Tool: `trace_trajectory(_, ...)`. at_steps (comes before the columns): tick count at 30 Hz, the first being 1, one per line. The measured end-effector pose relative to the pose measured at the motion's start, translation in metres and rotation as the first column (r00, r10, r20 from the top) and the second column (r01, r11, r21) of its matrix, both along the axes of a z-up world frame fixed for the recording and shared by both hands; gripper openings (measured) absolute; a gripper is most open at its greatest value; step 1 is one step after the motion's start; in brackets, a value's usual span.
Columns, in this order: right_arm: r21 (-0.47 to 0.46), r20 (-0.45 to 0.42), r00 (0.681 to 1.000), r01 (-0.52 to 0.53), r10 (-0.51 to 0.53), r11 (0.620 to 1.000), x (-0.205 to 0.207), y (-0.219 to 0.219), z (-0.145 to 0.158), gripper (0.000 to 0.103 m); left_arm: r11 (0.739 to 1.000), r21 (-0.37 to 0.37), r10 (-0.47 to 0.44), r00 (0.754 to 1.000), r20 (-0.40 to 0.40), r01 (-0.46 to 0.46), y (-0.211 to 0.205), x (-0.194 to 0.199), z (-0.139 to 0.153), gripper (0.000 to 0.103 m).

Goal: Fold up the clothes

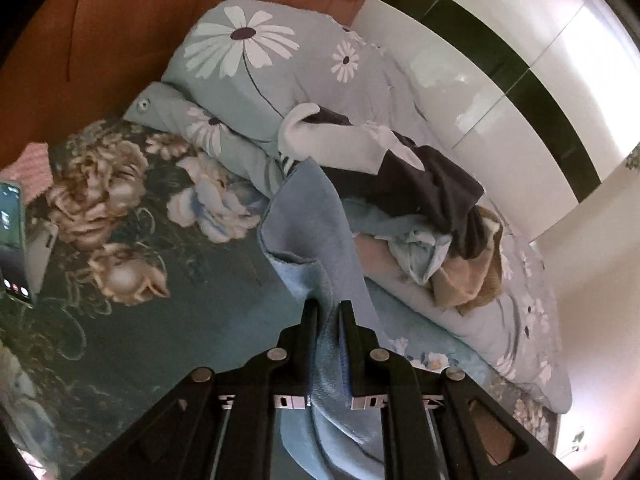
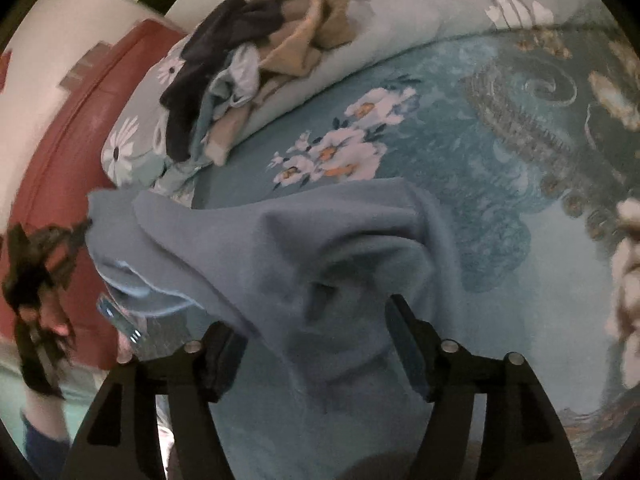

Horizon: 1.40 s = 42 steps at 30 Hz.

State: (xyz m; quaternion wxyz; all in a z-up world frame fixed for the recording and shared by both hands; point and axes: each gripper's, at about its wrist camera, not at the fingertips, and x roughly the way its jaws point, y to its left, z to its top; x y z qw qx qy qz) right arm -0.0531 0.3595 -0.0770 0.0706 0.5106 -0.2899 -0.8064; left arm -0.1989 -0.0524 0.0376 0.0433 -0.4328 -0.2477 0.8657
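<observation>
A light blue fleece garment (image 1: 308, 220) hangs over the teal floral bed sheet (image 1: 192, 332). My left gripper (image 1: 328, 308) is shut on an edge of it, with cloth running between the fingers. In the right wrist view the same blue garment (image 2: 304, 248) drapes between and over my right gripper (image 2: 312, 320), whose jaws stand wide apart. The left gripper (image 2: 82, 232) shows blurred at the left, holding the garment's corner. A pile of clothes (image 1: 432, 216), dark, tan and pale blue, lies on the folded quilt; it also shows in the right wrist view (image 2: 256, 56).
A daisy-print quilt (image 1: 256, 64) is heaped along the white wall (image 1: 500, 92). A red-brown headboard (image 1: 100, 32) stands at the bed's end. A phone (image 1: 14, 240) on a stand is at the left edge. A pink cloth (image 1: 36, 168) lies near it.
</observation>
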Motion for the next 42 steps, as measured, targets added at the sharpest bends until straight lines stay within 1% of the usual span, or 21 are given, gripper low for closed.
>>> trace_trajectory(2, 0.031, -0.01, 0.999, -0.032, 0.032, 0.999, 0.004, -0.001, 0.004, 0.069, 1.0, -0.008, 0.005, 1.0, 0.01, -0.005, -0.004, 0.003, 0.0, 0.011)
trace_trajectory(5, 0.064, -0.02, 0.998, -0.06, 0.062, 0.996, 0.008, -0.001, 0.01, 0.069, 0.999, -0.001, 0.034, 0.999, 0.023, -0.034, -0.017, 0.01, -0.004, 0.011)
trace_trajectory(8, 0.09, -0.03, 0.999, -0.041, 0.043, 0.995, 0.012, 0.006, 0.014, 0.068, 0.996, 0.012, 0.093, 0.995, 0.04, -0.093, -0.037, 0.016, -0.009, 0.011)
trace_trajectory(10, 0.108, -0.021, 1.0, -0.011, 0.013, 0.994, 0.016, 0.013, 0.014, 0.069, 0.992, 0.022, 0.125, 0.991, 0.044, -0.126, -0.051, 0.019, -0.009, 0.011)
trace_trajectory(13, 0.092, -0.007, 1.0, -0.005, 0.006, 0.996, 0.017, 0.017, 0.013, 0.069, 0.989, 0.012, 0.147, 0.988, 0.052, -0.148, -0.064, 0.022, -0.011, 0.011)
trace_trajectory(15, 0.085, 0.004, 0.998, -0.069, 0.069, 0.994, 0.013, 0.004, 0.012, 0.069, 0.989, 0.009, 0.149, 0.987, 0.054, -0.149, -0.067, 0.023, -0.01, 0.011)
trace_trajectory(17, 0.096, 0.026, 0.987, -0.161, 0.159, 0.982, 0.006, -0.019, 0.009, 0.068, 0.988, 0.017, 0.153, 0.987, 0.044, -0.154, -0.068, 0.025, -0.006, 0.011)
trace_trajectory(20, 0.133, 0.094, 0.95, -0.309, 0.298, 0.942, -0.009, -0.061, -0.002, 0.068, 0.987, 0.033, 0.156, 0.987, 0.026, -0.157, -0.072, 0.026, 0.001, 0.011)
trace_trajectory(21, 0.144, 0.116, 0.94, -0.336, 0.322, 0.931, -0.012, -0.071, -0.007, 0.068, 0.988, 0.027, 0.151, 0.988, 0.029, -0.152, -0.072, 0.026, 0.002, 0.011)
trace_trajectory(24, 0.188, 0.173, 0.923, -0.374, 0.344, 0.908, -0.019, -0.092, -0.018, 0.068, 0.992, 0.014, 0.128, 0.991, 0.044, -0.129, -0.068, 0.026, -0.001, 0.011)
trace_trajectory(26, 0.175, 0.165, 0.923, -0.373, 0.347, 0.911, -0.021, -0.099, -0.019, 0.068, 0.994, 0.01, 0.109, 0.992, 0.056, -0.109, -0.064, 0.028, -0.009, 0.011)
trace_trajectory(29, 0.156, 0.127, 0.933, -0.355, 0.338, 0.922, -0.022, -0.105, -0.014, 0.068, 0.998, 0.013, 0.067, 0.992, 0.11, -0.068, -0.054, 0.028, -0.031, 0.011)
trace_trajectory(32, 0.198, 0.087, 0.936, -0.351, 0.34, 0.915, -0.026, -0.108, -0.008, 0.068, 0.999, 0.027, 0.024, 0.983, 0.183, -0.029, -0.04, 0.029, -0.059, 0.011)
trace_trajectory(34, 0.19, 0.063, 0.951, -0.308, 0.302, 0.932, -0.031, -0.093, -0.004, 0.068, 1.0, 0.018, 0.008, 0.975, 0.22, -0.012, -0.031, 0.029, -0.075, 0.011)
trace_trajectory(37, 0.164, 0.064, 0.981, -0.193, 0.185, 0.967, -0.038, -0.052, -0.002, 0.068, 1.0, 0.009, 0.004, 0.961, 0.276, -0.007, -0.026, 0.025, -0.102, 0.012)
trace_trajectory(38, 0.171, 0.08, 0.986, -0.159, 0.147, 0.972, -0.04, -0.036, -0.004, 0.068, 1.0, 0.013, 0.011, 0.957, 0.289, -0.015, -0.026, 0.023, -0.109, 0.012)
trace_trajectory(40, 0.198, 0.121, 0.988, -0.117, 0.094, 0.973, -0.042, -0.007, -0.011, 0.068, 0.999, 0.018, 0.039, 0.947, 0.32, -0.047, -0.028, 0.017, -0.125, 0.016)
trace_trajectory(42, 0.192, 0.166, 0.982, -0.12, 0.088, 0.974, -0.04, 0.012, -0.023, 0.068, 0.996, 0.034, 0.061, 0.936, 0.347, -0.078, -0.03, 0.011, -0.14, 0.022)
